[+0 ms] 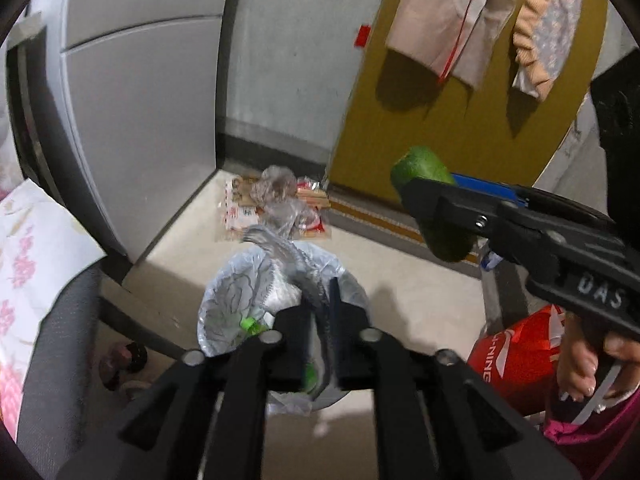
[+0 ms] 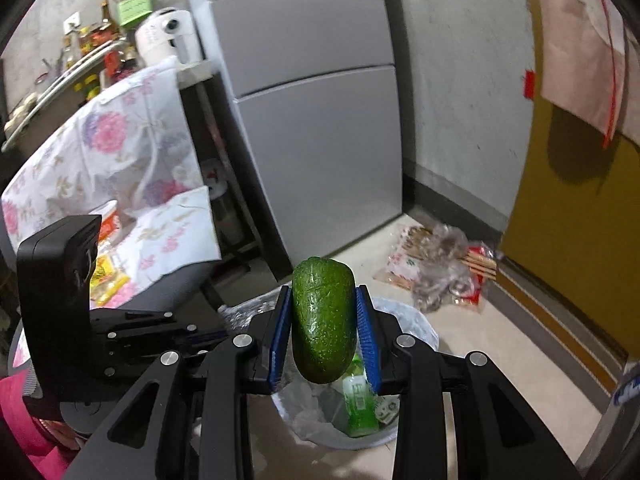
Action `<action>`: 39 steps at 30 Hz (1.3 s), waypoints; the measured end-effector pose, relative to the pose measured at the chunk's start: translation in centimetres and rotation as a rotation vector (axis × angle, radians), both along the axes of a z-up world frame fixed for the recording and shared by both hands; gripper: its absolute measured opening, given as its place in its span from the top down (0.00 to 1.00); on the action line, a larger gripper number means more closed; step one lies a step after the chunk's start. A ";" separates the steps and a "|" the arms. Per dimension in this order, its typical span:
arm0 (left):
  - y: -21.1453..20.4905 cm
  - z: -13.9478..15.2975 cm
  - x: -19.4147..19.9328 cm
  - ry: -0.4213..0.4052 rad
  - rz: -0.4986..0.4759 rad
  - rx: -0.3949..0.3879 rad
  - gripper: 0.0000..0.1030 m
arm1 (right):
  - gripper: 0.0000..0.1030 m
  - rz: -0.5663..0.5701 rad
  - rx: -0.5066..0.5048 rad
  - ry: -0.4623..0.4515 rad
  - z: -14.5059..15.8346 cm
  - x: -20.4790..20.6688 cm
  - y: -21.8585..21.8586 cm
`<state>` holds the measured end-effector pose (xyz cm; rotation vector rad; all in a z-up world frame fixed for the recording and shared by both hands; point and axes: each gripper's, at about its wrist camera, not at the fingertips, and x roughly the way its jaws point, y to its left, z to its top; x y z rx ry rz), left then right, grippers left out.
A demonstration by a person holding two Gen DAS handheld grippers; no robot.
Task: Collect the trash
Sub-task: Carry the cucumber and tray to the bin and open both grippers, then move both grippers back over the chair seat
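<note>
The avocado (image 2: 323, 322) is clamped upright between the blue pads of the right hand-held gripper (image 2: 324, 334), dead centre of the right wrist frame, right above the lined trash bin (image 2: 416, 326) on the floor. Left hand-held gripper (image 1: 320, 334) sits lower centre with its jaws slightly apart around a strip of the bin's plastic liner (image 1: 316, 304), though whether they're actually pinching it I can't tell.

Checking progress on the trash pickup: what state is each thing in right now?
Right tongs: shut on the avocado.
Avocado: held in the air over the bin.
Left tongs: slightly open, with a grey strip of bag between the pads.
Bin: open, bag-lined, green bottle inside.
Wrappers: loose on the floor.
</note>
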<state>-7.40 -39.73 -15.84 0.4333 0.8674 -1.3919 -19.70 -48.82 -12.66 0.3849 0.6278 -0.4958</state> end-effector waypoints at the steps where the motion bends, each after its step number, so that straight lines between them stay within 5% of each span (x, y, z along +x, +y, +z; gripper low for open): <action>1: -0.2 -0.2 0.2 0.001 0.010 0.007 0.73 | 0.68 -0.008 0.008 0.005 -0.5 0.0 -0.4; 2: -0.3 -0.2 0.4 0.003 0.017 0.010 0.52 | 0.68 -0.014 0.018 0.010 -1.0 0.1 -0.8; 3: -0.2 -0.3 0.7 0.009 0.028 0.006 0.48 | 0.68 -0.019 0.026 0.014 -1.3 0.3 -1.0; 8: 1.1 -0.2 2.8 0.023 0.079 -0.006 0.48 | 0.66 -0.023 0.065 0.033 -2.9 1.5 -2.0; 11: 0.7 -0.1 3.5 0.048 0.082 -0.015 0.48 | 0.85 -0.027 0.063 0.057 -3.9 2.8 -2.3; 23: 1.0 2.3 3.6 0.069 0.063 -0.081 0.45 | 0.81 -0.132 0.048 0.048 -2.9 0.2 -3.9; 26: 3.2 3.9 4.5 0.008 0.125 -0.112 0.38 | 0.81 -0.108 0.037 0.054 -2.8 0.5 -3.1; 28: 4.6 4.6 4.9 -0.032 0.161 -0.119 0.34 | 0.72 -0.078 0.033 0.053 -2.7 1.0 -2.2; 39: 17.3 7.4 8.9 -0.166 0.467 -0.115 0.33 | 0.59 0.171 -0.066 -0.068 3.8 6.9 6.2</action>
